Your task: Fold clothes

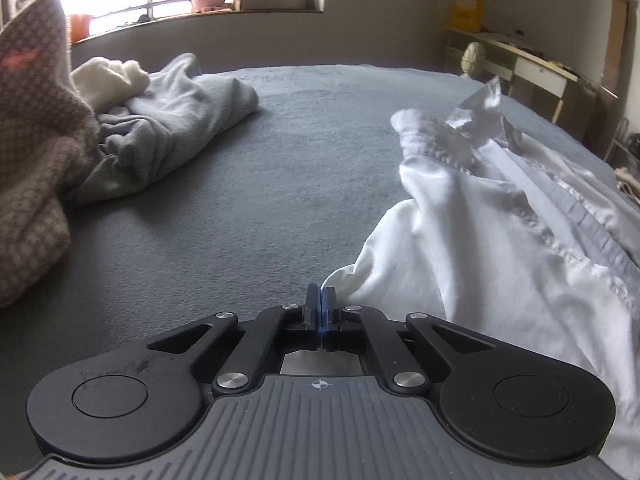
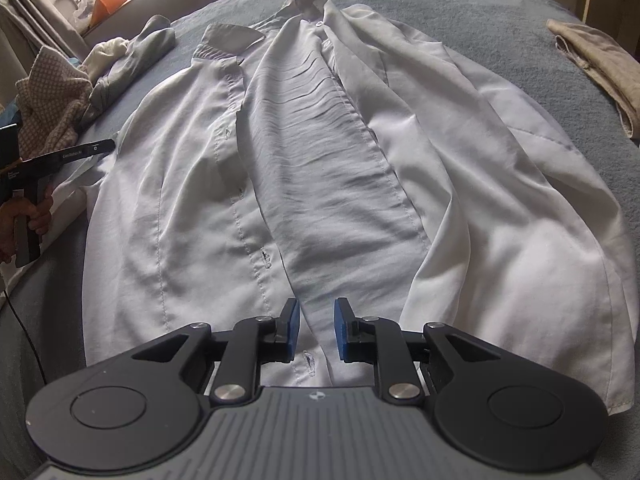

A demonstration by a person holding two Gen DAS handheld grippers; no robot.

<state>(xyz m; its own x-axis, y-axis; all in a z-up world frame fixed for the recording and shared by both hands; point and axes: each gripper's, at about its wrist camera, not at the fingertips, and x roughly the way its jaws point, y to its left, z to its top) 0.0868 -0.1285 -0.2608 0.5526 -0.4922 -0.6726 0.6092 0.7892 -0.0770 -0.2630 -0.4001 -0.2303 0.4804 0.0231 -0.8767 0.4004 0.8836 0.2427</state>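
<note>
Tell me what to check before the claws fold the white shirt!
1. Shirt lies spread out on the bed: ok. The white shirt is laid open on the grey bed cover.
2. Left claw is shut: ok. Its pads meet at the shirt's edge; whether cloth is pinched, cannot tell.
3. Right claw has a grip: not ok. It stands open over the button strip, and the pads do not press on the cloth.
4. Collar is flat: not ok, it sticks up.
5. Room to fold: ok. The pile of other clothes lies apart from the shirt.
</note>
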